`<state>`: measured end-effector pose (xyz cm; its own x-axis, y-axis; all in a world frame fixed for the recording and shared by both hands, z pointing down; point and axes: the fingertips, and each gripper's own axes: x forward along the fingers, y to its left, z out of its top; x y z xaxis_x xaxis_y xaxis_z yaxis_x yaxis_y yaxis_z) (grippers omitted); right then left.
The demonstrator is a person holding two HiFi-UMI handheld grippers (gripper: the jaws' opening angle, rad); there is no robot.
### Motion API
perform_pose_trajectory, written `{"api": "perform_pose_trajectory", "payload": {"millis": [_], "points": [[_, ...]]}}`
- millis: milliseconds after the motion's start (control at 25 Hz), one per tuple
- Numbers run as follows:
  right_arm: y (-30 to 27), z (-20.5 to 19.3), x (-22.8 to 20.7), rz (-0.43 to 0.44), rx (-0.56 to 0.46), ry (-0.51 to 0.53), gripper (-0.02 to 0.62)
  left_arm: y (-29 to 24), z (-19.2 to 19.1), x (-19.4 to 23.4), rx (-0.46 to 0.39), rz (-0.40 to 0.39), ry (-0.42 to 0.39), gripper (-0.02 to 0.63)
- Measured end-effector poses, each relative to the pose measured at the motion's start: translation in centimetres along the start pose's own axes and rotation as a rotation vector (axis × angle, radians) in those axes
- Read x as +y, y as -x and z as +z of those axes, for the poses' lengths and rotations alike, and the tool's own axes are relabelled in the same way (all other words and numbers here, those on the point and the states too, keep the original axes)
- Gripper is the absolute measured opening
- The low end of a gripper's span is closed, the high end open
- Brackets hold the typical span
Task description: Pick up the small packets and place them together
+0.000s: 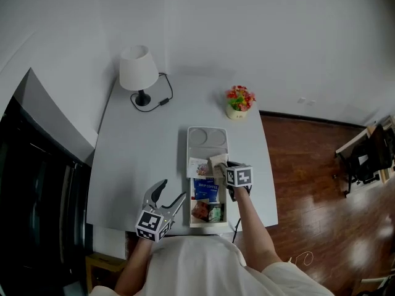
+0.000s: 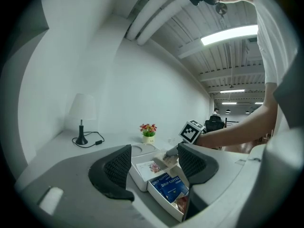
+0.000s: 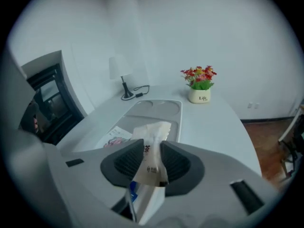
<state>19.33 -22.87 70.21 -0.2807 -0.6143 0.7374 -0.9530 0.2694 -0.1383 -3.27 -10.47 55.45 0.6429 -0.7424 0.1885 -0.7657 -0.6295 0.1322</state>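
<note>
- Right gripper [image 3: 152, 164]: jaws closed on pale packet [image 3: 152, 129], held over tray [image 1: 207, 137].
- Left gripper [image 1: 170, 196]: jaws apart, empty, at near edge of surface [image 1: 136, 165].
- Risk: limp packet may twist or slip from pinch.
- Then likely lands outside compartment, apart from blue packets [image 1: 205, 190].

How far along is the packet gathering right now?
Done: blue drip coffee packets and others lie together in the tray. In hand: the right gripper pinches a beige packet above the tray. Remaining: setting it down; the left gripper hangs open, empty.
</note>
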Motion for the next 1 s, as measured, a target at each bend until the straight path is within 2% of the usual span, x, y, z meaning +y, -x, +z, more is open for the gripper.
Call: {"api": "perform_pose_trajectory", "payload": {"millis": [80,160,240,320,360,400,560,680,800,920,1000], "points": [[-0.5,-0.3,-0.9,-0.048,0.021,-0.018,0.154,0.3,0.2,0.3,-0.004,0.011,0.001,0.298],[-0.6,-0.1,-1.4,-0.074,-0.003,-0.052,0.198,0.6,0.2,0.7,-0.005,0.024,0.003,0.298],[-0.4,0.2,-1.9,-0.092,-0.036,-0.086,0.204,0.7,0.1,1.0,-0.003,0.032,0.006,0.298],[0.4,0.6,-2.3,-0.114,-0.073,-0.107,0.417,0.9,0.0,1.1,-0.003,0.036,0.009,0.298],[1.2,1.3,-2.2,-0.108,-0.12,-0.108,0.436,0.9,0.1,1.2,-0.006,0.036,0.013,0.298],[2.5,2.5,-1.5,-0.079,-0.197,-0.103,0.436,0.9,0.3,1.2,-0.014,0.034,0.019,0.298],[11.5,9.8,3.8,0.134,-0.625,-0.015,0.436,0.6,2.9,1.6,-0.082,0.017,0.023,0.294],[18.0,12.7,7.3,0.225,-0.806,0.125,0.431,0.5,5.9,2.0,-0.151,0.009,0.003,0.293],[21.9,13.8,9.9,0.216,-0.9,0.3,0.392,0.3,9.0,2.0,-0.214,-0.008,-0.031,0.293],[22.5,13.3,11.9,0.165,-0.891,0.451,0.374,-0.3,10.9,1.5,-0.24,-0.032,-0.081,0.293],[22.3,12.6,13.0,0.191,-0.878,0.471,0.374,-0.9,11.3,1.1,-0.236,-0.05,-0.108,0.293]]}}
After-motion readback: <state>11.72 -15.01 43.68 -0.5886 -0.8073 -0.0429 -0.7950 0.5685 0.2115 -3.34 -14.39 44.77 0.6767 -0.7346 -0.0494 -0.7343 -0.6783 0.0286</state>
